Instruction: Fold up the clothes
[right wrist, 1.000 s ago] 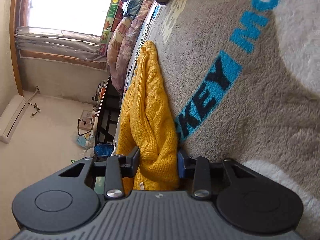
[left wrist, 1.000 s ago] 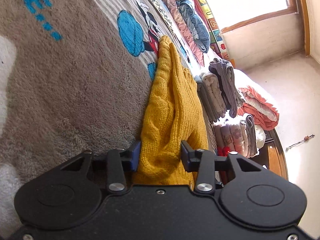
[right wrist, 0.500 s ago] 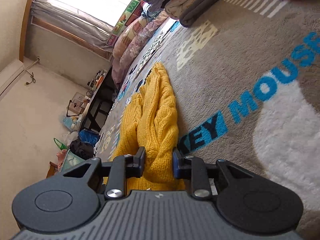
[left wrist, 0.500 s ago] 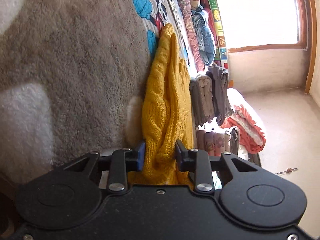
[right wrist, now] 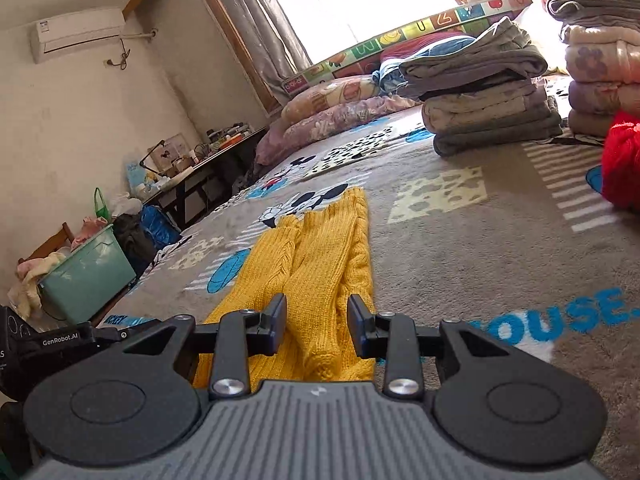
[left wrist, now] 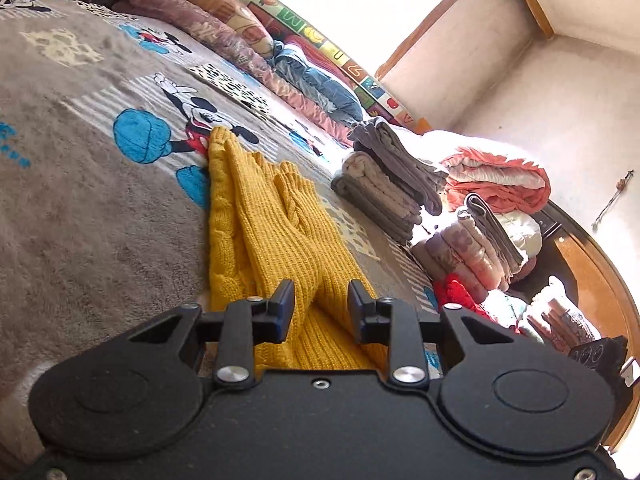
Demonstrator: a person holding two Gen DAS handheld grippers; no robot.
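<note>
- Left wrist view, far left: a grey plush Mickey Mouse blanket (left wrist: 80, 208) covers the bed, with blue print and cartoon figures.
- Centre: a mustard-yellow cable-knit sweater (left wrist: 260, 232) lies on the blanket in a long narrow strip running away from the camera.
- The left gripper (left wrist: 320, 304) has the near end of the sweater between its fingers; the jaws are closing, with knit filling the gap, though I cannot tell how firmly the pads press.
- Right of it: a stack of folded grey and beige clothes (left wrist: 384, 184), then a second folded pile (left wrist: 476, 248), a red knit (left wrist: 456, 292) at its foot and a coral quilt (left wrist: 496, 180) behind.
- Right wrist view, far left: a teal plastic bin (right wrist: 88, 280) on the floor and a cluttered desk (right wrist: 200, 160) by the wall.
- Centre: the same sweater (right wrist: 320, 256) stretches ahead, sleeves folded in along its length.
- The right gripper (right wrist: 316, 320) straddles the sweater's near end; its jaws are opening, the knit sits between them, and the pads stand slightly off the fabric.
- Right: the folded stack (right wrist: 488, 100) and the red knit (right wrist: 620, 160).
</note>
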